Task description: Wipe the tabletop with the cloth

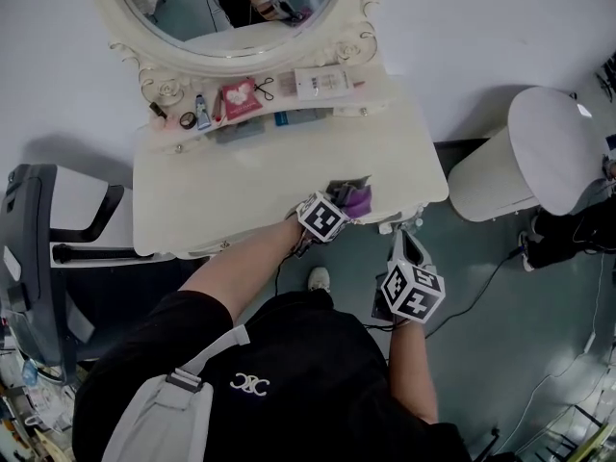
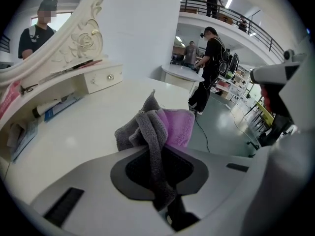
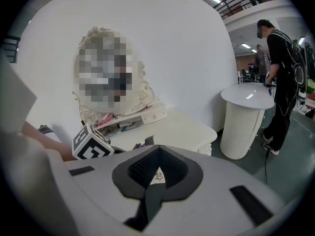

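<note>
A: So, where is the cloth [image 2: 170, 127]?

B: It is bunched up near the front edge of the white surface [image 1: 241, 195], right of the middle. It is grey with a purple side.

A: Who has it?

B: The left claw [image 2: 157, 167] is clamped on it. A grey fold runs down between the two jaws and the rest spills out ahead of them.

A: And the right claw [image 3: 155, 175]?

B: Its jaws are together with nothing between them. From the head view it sits off the surface's front right corner, over the floor [image 1: 500, 354], well clear of the cloth.

A: Anything else up there?

B: An oval mirror [image 1: 231, 17] stands at the back, with a shelf [image 1: 289, 99] of small items beneath it.
</note>
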A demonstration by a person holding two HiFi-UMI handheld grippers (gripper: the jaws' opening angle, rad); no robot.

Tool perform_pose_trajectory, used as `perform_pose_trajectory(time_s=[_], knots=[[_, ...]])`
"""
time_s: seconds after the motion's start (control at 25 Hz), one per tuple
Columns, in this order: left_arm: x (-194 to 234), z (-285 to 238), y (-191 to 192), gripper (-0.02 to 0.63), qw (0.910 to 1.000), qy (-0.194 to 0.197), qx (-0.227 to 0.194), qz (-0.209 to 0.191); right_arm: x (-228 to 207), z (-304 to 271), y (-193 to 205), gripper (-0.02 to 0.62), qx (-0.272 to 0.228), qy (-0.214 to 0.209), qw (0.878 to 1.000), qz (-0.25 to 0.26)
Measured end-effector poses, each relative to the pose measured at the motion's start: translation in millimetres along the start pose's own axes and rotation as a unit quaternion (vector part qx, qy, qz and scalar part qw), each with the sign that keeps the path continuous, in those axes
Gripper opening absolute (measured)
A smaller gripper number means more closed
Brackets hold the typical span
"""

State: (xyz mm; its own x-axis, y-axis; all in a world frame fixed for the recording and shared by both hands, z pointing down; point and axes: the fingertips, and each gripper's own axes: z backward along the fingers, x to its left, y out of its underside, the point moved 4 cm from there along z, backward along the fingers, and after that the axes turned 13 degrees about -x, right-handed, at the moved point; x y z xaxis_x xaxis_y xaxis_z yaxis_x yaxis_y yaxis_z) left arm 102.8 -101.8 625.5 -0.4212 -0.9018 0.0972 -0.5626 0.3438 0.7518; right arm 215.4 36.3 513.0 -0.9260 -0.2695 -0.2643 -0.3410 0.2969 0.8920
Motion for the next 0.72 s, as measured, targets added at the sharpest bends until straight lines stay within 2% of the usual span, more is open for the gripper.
perform_pose_trajectory(time_s=[0.16, 0.4, 0.72], knots=[[-15, -21, -16, 0.055, 0.9997, 0.02, -0.002, -0.012, -13, -18, -11, 0.003, -0.001, 0.003, 1.0, 0.009], [-38, -56, -41, 0.055, 0.9977, 0.057, 0.0, -0.036, -54, -23, -22, 0.003, -0.006, 0.042, 0.999, 0.001], [-66, -95, -70, 0.055, 0.998, 0.06, 0.003, -0.021, -98, -37, -38, 0.003, 0.004, 0.04, 0.999, -0.012]])
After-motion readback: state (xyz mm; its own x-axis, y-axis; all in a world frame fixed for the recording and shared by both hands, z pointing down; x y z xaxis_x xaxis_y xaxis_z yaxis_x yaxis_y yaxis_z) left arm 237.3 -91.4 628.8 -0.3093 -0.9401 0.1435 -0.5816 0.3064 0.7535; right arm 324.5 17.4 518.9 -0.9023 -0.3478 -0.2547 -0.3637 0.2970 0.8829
